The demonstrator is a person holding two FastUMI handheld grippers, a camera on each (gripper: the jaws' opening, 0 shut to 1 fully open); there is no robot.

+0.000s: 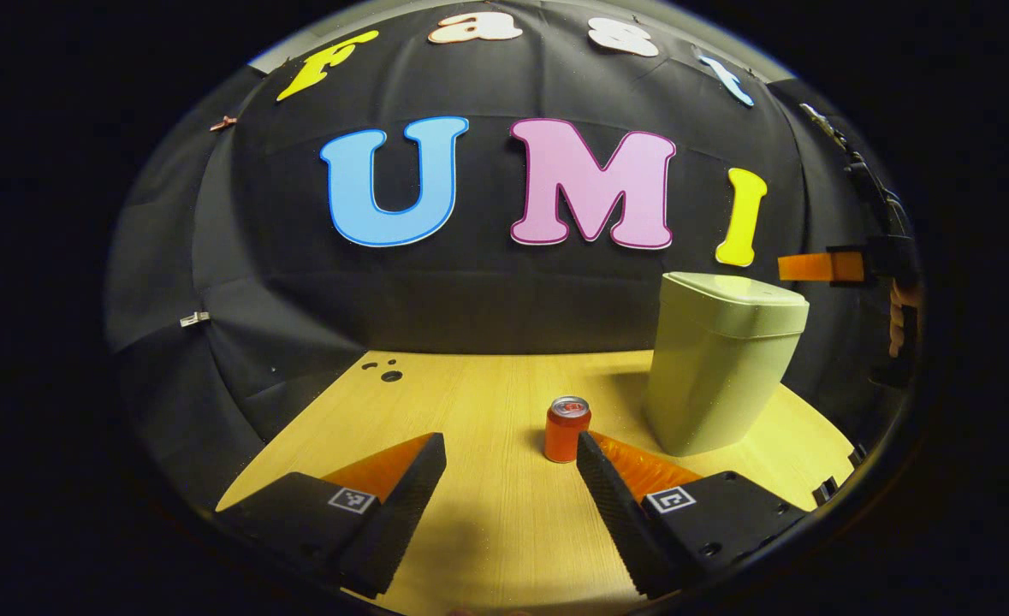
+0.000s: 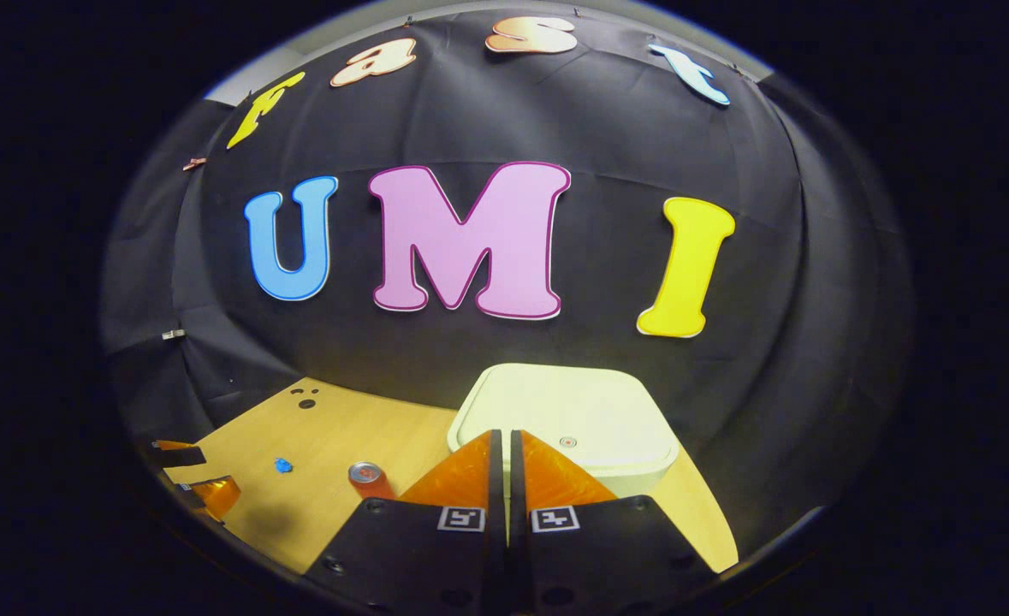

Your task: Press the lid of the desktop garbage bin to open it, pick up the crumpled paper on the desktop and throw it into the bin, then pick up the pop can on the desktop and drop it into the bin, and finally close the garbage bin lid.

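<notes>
Standing between spread left fingers [image 1: 511, 453], pop can [image 1: 566, 429]; right fingers [image 2: 504, 466] pressed together.

We see a pale wooden worktop [image 1: 487, 513] with small dark holes [image 1: 391, 376] near its far left corner.

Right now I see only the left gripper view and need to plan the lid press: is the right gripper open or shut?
Observer: Shut. The right gripper has its fingers together, pointing at the bin lid; I cannot tell whether they touch it.
Operator: I can't find the paper. Where is it?
Observer: A small blue scrap, likely the paper, lies on the table, left of the pop can in the right gripper view.
</notes>
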